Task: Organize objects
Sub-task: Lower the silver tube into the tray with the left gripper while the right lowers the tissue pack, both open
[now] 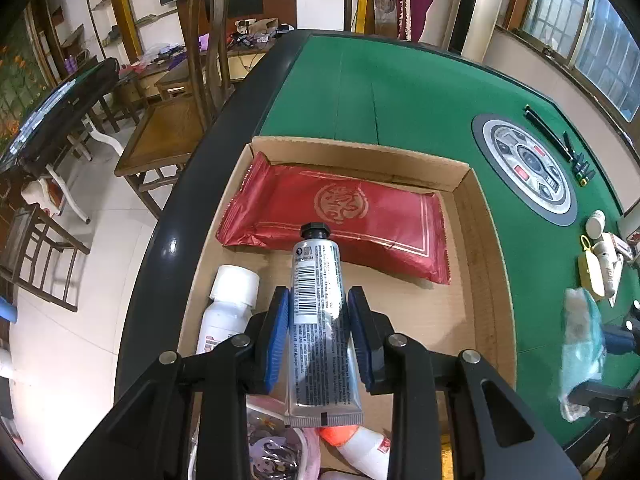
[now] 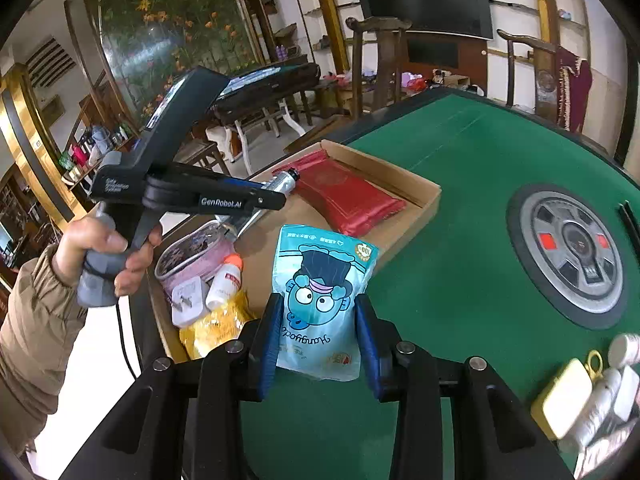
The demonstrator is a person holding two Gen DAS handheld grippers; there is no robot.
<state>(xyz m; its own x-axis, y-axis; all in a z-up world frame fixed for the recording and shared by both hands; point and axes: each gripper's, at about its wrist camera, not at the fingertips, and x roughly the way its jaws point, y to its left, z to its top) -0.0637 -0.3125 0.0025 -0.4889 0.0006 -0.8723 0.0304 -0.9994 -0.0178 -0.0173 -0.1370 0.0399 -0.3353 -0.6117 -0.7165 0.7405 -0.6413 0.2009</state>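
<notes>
My left gripper [image 1: 319, 312] is shut on a silver tube with a black cap [image 1: 319, 312], held over the cardboard box [image 1: 486, 280]. In the box lie a red foil packet [image 1: 340, 216], a white bottle [image 1: 230, 304] and a white bottle with an orange cap [image 1: 360, 448]. My right gripper [image 2: 320, 332] is shut on a light blue cartoon pouch [image 2: 320, 292], above the green table just right of the box [image 2: 424, 196]. The right wrist view shows the left gripper [image 2: 276, 190] with the tube [image 2: 286, 179] over the box, held by a hand [image 2: 104, 252].
The green felt table [image 1: 400, 92] has a round control panel [image 1: 528, 164] in its middle. A yellow case [image 2: 564, 396], white bottles [image 2: 604, 396] and a small jar [image 2: 624, 348] lie at the right. A pink pouch [image 2: 192, 260], white plug [image 2: 188, 300] and yellow bag [image 2: 216, 328] fill the box's near end. Chairs [image 1: 168, 136] stand beyond the table edge.
</notes>
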